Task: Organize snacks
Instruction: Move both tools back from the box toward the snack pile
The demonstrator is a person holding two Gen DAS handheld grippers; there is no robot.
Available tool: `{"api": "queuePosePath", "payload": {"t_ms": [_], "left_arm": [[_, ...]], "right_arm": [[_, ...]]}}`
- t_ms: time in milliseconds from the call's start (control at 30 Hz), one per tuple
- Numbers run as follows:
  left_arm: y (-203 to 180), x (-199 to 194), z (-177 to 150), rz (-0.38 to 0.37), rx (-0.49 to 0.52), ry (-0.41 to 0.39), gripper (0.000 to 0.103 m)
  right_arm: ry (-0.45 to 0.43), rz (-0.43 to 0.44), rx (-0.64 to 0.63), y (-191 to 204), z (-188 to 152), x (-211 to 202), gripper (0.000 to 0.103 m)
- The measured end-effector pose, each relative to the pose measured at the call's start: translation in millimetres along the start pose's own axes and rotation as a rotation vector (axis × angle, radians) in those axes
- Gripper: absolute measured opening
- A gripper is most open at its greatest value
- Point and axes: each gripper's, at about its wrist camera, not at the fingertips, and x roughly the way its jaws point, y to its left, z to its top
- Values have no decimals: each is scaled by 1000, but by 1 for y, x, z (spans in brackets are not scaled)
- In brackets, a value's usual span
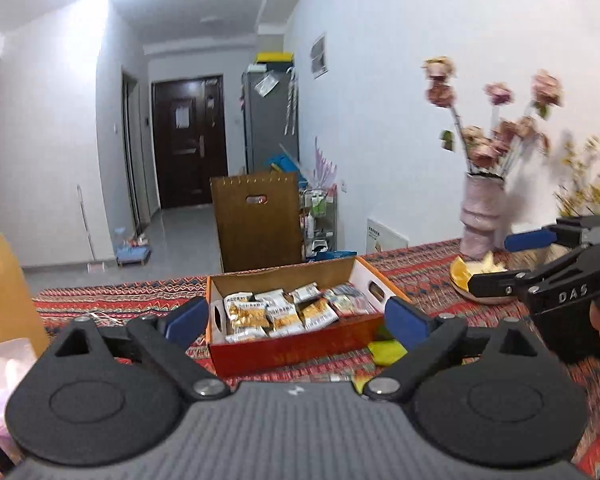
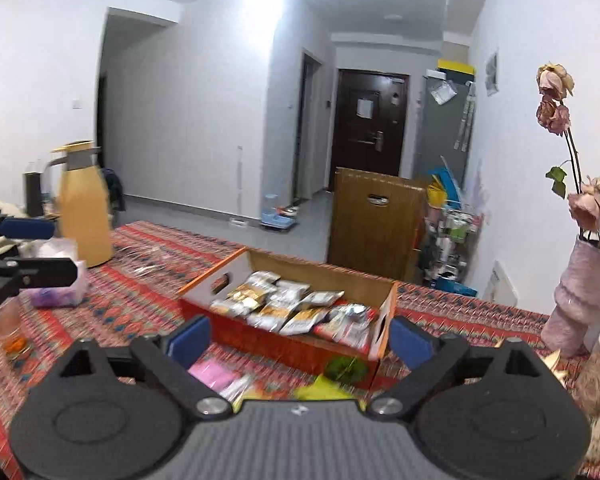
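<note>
An open orange-and-red cardboard box [image 1: 300,344] sits on the bench, which is covered by a red zigzag-patterned cloth [image 1: 140,300]. Inside the box lie the snacks — small foil packets in white, gold and silver [image 1: 276,312], piled loosely across its floor. In the right wrist view the same box [image 2: 276,340] shows a hand-slot in each end wall, with the packets [image 2: 292,308] heaped toward the middle.

The left tool [image 1: 296,318] hangs above the bench just in front of the box, its blue-padded fingers [image 1: 184,318] spread wide with nothing between them. The right tool [image 2: 300,338] is likewise spread wide and empty, hovering near the box's front corner; from the left wrist view it [image 1: 496,260] appears at the right edge, above a yellow dish [image 1: 460,276].

More loose wrappers lie on the cloth in front of the box: a yellow-green packet [image 1: 386,350], and in the right view a pink packet [image 2: 212,372] and a round green item [image 2: 346,368], all blurred. A tan insulated jug with a grey collar [image 2: 85,216] stands at the left of the bench, a pale pink ribbed vase of dried roses [image 1: 482,216] at the right — well apart from the box.
</note>
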Motion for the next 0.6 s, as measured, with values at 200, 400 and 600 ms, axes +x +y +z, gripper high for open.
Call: {"api": "queuePosePath", "payload": {"t_ms": [200,400,600], "left_arm": [[-37,-64,-51,50,67,-38,99],[-58,-89,-103,55,-18,37,100],[-61,-80,-147,31,-112,217,100]], "right_arm": [[-30,14,10,16,-59,-63,98],[-52,-16,38,33,-120,-107,103],[55,37,86,56,-178,-106,103]]}}
